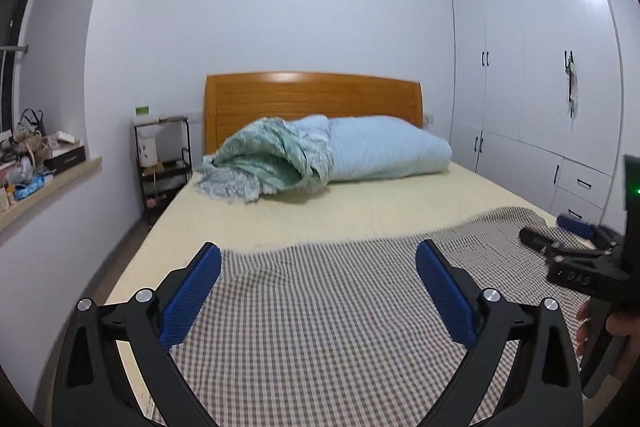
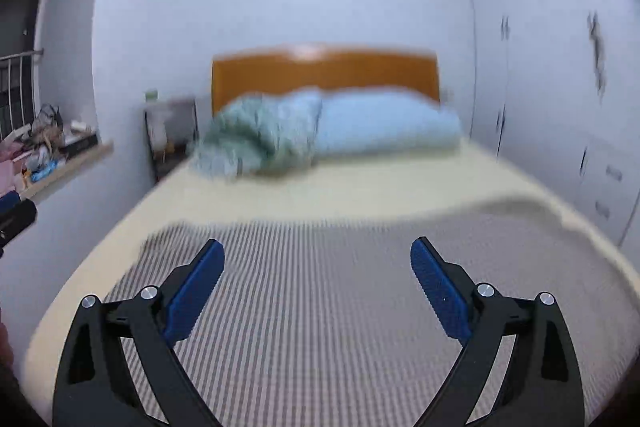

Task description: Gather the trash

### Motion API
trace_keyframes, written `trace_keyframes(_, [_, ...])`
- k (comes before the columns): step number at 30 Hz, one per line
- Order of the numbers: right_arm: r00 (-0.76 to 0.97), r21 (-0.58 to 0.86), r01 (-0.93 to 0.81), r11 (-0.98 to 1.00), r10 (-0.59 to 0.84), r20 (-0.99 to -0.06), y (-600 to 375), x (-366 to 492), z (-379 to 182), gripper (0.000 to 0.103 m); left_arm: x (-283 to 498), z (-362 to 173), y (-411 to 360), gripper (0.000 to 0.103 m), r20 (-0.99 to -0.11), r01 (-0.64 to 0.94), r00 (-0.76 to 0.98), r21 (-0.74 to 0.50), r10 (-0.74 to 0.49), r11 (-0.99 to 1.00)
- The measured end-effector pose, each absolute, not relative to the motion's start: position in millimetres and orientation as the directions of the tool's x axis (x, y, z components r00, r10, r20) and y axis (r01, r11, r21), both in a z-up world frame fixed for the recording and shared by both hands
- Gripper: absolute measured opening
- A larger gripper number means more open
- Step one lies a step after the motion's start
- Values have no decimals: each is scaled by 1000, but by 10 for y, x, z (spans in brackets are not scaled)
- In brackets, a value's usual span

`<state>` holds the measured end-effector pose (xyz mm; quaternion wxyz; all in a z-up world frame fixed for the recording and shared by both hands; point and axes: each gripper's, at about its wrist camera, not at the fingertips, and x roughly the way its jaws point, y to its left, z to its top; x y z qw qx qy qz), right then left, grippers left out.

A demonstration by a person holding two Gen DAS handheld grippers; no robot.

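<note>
Grippers: left gripper (image 1: pixel 318 251) agape, empty | right gripper (image 2: pixel 318 249) agape, empty

The headboard (image 1: pixel 312 99) was shiny orange wood with a bright gleam on top. The bed sheet (image 1: pixel 360 211) was smooth, pale yellow cloth. A checked cloth (image 1: pixel 340 307) lay over it, thin and matt. The rolled quilt (image 1: pixel 384 151) looked soft and puffy, and the green blanket (image 1: pixel 264 155) looked fuzzy. The wardrobe doors (image 1: pixel 540 67) were glossy white. The left gripper (image 1: pixel 318 283) had black plastic arms, bumpy blue pads (image 1: pixel 192 303) and shiny metal bolts.
</note>
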<state>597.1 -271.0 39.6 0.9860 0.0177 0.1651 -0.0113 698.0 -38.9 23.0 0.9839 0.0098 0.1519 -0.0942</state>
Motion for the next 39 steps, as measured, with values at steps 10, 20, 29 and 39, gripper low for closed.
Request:
trace_keyframes(10, [960, -5, 37, 999, -37, -278, -2654, 5957, 313, 90, 7054, 55, -363, 95, -291, 174, 939, -53, -182, 983])
trace_keyframes(20, [956, 10, 49, 999, -44, -291, -2727, 5683, 365, 90, 6609, 196, -370, 95, -276, 177, 942, -71, -190, 982])
trace_keyframes(29, [957, 36, 42, 998, -30, -288, -2671, 4978, 414, 90, 5735, 246, -356, 95, -240, 197, 948, -70, -208, 978])
trace_keyframes(39, [965, 0, 11, 1000, -11, -262, -2433, 4112, 333, 95, 4602, 253, -240, 96, -177, 188, 964, -77, -199, 979])
